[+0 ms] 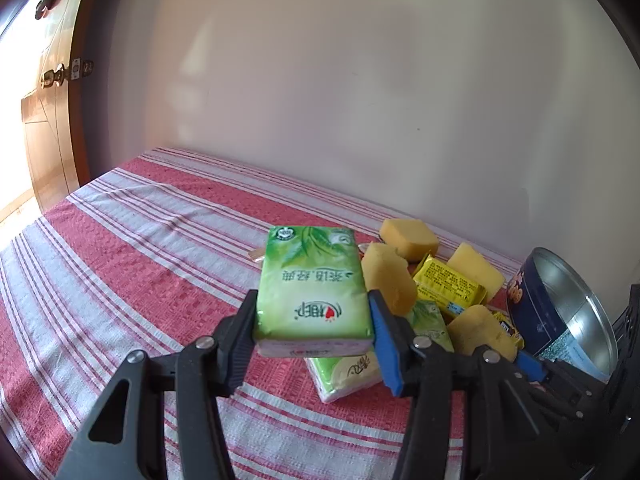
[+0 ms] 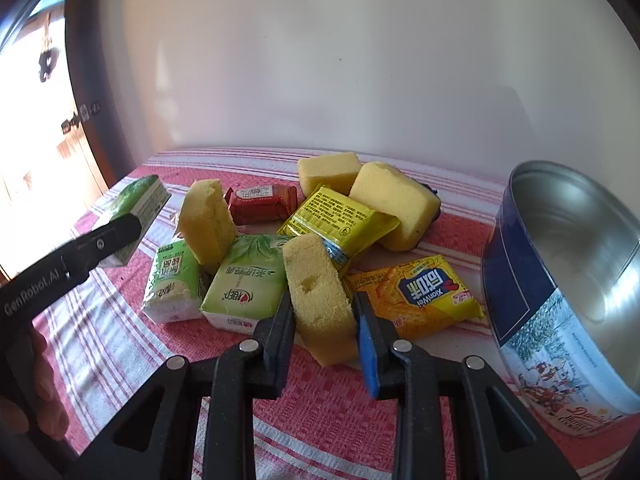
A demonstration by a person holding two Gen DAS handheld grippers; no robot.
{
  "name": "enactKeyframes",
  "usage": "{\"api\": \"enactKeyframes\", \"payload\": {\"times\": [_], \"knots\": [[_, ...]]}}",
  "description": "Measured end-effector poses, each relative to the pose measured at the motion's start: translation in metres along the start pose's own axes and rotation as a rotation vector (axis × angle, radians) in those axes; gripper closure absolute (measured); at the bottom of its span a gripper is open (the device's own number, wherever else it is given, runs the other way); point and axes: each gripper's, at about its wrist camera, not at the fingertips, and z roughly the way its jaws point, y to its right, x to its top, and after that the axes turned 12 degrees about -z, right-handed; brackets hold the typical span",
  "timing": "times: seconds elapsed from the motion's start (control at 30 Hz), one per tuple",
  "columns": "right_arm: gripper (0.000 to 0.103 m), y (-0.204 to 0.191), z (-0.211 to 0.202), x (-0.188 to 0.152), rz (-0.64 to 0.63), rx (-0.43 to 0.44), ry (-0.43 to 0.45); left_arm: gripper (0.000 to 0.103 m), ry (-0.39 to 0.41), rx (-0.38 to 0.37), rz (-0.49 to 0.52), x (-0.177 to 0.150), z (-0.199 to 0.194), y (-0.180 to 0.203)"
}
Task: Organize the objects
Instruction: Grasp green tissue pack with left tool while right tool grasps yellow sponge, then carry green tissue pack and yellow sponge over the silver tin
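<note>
A green tissue pack (image 1: 314, 292) sits clamped between the black and blue jaws of the left gripper (image 1: 312, 320), lifted clear of the red-and-white striped tablecloth (image 1: 140, 248). The right gripper (image 2: 322, 320) has its jaws against both sides of a yellow sponge block (image 2: 320, 300) standing on end at the near edge of the pile; the sponge's lower end meets the cloth.

Behind it lie two more green tissue packs (image 2: 244, 288) side by side, a second upright sponge (image 2: 208, 224) leaning over them, a red snack packet (image 2: 262, 198), a yellow snack packet (image 2: 340, 220) and an orange cracker packet (image 2: 416, 294) (its blue label reads upside down to the camera). Two further sponges (image 2: 394, 204) rest near the wall.

To the right stands an open round biscuit tin (image 2: 560, 280), blue-walled with a winter scene, just beside the cracker packet. A hand (image 2: 44, 392) on the left gripper's handle shows at the frame's left edge.
</note>
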Motion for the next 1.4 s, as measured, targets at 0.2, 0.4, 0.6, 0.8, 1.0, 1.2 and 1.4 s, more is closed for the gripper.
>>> {"api": "enactKeyframes", "payload": {"times": [0.2, 0.4, 0.6, 0.8, 1.0, 1.2, 1.4], "knots": [[0.075, 0.010, -0.037, 0.003, 0.037, 0.032, 0.121, 0.050, 0.061, -0.024, 0.019, 0.001, -0.009, 0.002], [0.075, 0.042, -0.071, 0.002, 0.091, -0.033, 0.199, 0.050, 0.146, -0.069, 0.040, -0.001, -0.021, 0.008], [0.075, 0.079, -0.089, -0.010, 0.172, -0.094, 0.229, 0.050, 0.145, -0.096, 0.075, -0.010, -0.020, 0.019], [0.075, 0.110, -0.103, -0.023, 0.200, -0.153, 0.234, 0.050, 0.154, -0.131, 0.120, -0.022, -0.028, 0.042], [0.075, 0.146, -0.118, -0.031, 0.227, -0.217, 0.253, 0.050, 0.137, -0.209, 0.161, -0.036, -0.037, 0.081], [0.075, 0.181, -0.126, -0.042, 0.235, -0.290, 0.240, 0.050, 0.126, -0.275, 0.244, -0.052, -0.039, 0.135], [0.075, 0.207, -0.122, -0.055, 0.224, -0.336, 0.198, 0.050, 0.107, -0.344, 0.296, -0.067, -0.037, 0.192]]}}
